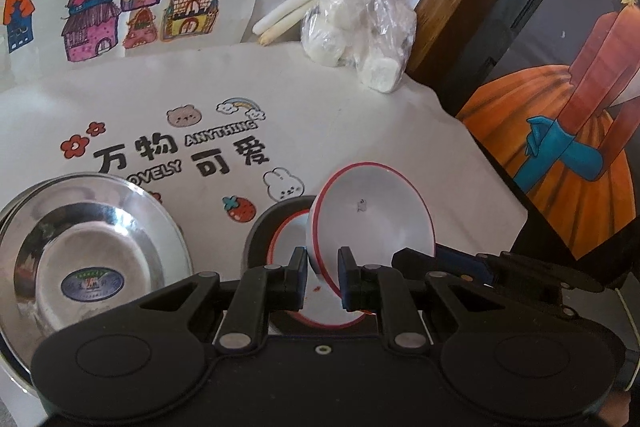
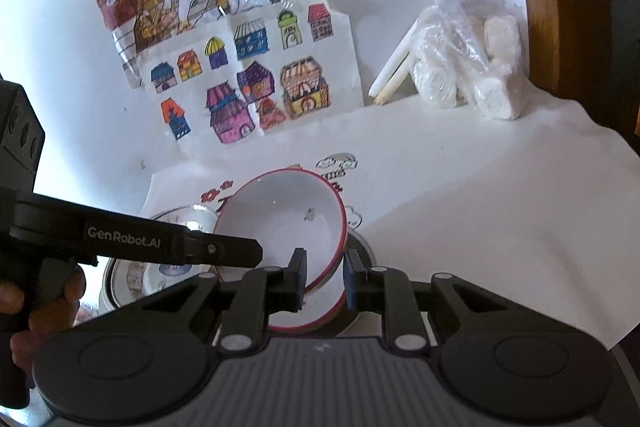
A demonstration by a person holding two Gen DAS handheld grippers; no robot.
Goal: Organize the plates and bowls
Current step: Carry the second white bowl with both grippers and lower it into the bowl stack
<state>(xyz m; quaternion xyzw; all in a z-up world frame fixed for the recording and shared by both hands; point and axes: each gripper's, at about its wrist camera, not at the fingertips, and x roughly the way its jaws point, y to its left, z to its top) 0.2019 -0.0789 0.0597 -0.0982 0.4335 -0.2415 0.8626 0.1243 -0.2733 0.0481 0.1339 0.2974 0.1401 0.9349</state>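
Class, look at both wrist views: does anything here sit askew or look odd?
The red-rimmed white bowl stands tilted on edge over another red-rimmed dish, both grippers at its rim.

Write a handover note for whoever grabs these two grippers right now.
Left gripper: closed on the rim of the tilted red-rimmed bowl.
Right gripper: fingers straddle the same bowl's rim; grip unclear.
Another red-rimmed bowl sits beneath it; the steel bowls are to the left.
Done: steel bowls appear stacked.
Left: probably lower the tilted bowl into the one beneath, then release.
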